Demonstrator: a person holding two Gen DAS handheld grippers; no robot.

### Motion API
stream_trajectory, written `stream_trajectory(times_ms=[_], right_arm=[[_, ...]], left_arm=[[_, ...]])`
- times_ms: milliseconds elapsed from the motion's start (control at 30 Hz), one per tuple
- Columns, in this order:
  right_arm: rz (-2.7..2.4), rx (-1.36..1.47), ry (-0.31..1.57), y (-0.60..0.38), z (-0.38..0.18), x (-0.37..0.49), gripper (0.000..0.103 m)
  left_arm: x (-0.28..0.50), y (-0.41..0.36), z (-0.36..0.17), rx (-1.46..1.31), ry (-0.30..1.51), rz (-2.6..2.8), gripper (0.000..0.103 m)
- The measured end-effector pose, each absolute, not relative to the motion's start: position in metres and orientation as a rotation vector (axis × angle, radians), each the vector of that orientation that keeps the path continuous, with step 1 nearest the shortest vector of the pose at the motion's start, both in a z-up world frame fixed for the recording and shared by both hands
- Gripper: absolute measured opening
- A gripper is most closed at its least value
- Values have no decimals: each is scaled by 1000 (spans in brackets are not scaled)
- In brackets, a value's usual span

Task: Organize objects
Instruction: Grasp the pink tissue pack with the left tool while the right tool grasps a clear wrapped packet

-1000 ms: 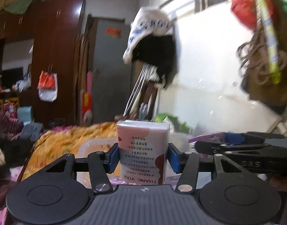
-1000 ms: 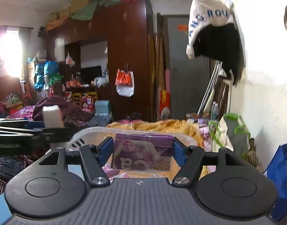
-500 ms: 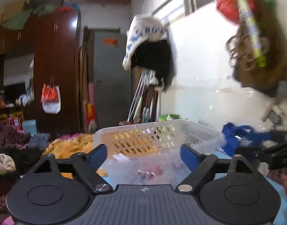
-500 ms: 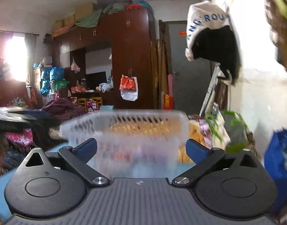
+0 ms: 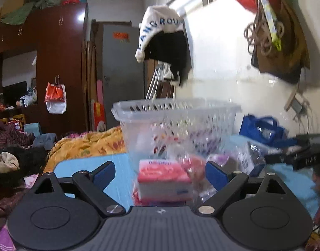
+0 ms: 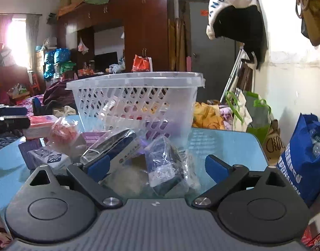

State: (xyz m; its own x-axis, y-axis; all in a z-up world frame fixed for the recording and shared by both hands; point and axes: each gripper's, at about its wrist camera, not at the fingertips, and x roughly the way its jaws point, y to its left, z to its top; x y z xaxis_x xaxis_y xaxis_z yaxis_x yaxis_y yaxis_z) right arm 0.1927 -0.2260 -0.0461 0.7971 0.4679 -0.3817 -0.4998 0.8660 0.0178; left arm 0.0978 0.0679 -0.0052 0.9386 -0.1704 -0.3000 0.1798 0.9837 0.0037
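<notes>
Here, pink packet (image 5: pixel 164 174) between open left claw (image 5: pixel 161 172)

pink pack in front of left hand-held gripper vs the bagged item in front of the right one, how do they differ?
The pink pack is a squared, opaque block lying flat; the bagged item is dark, wrapped in crinkled clear plastic, and sits tilted. The pink pack's top is plain pink; the bagged item shows a white label. Both lie on the blue table before the white basket, each between open jaws that do not touch it.

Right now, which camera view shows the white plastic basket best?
The right wrist view: the white plastic basket is sharp there, with rim and holed wall clear. In the left wrist view the basket is blurred, and packets hide its lower part.
</notes>
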Motion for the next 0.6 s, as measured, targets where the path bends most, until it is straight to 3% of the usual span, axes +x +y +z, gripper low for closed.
stream_trajectory(times_ms=[167,233,333,400,467,600], right_arm=[[520,-100,399,-225,-50,191,83],[523,-105,414,-223,-51,192,68],[530,-117,428,-221,-52,193,59],[528,-122,427,-221,-52,192,50],[514,-115,407,-223,-52,190,43],[514,-102,398,-226,-52,189,43]], left_arm=[[99,64,-12,63,315,-166,95],[100,64,-14,72,322,-150,93],[102,63,-19,76,336,-141,82],[104,63,-23,70,343,-138,60],[105,63,-26,57,346,-154,58],[100,68,-27,29,318,-163,57]])
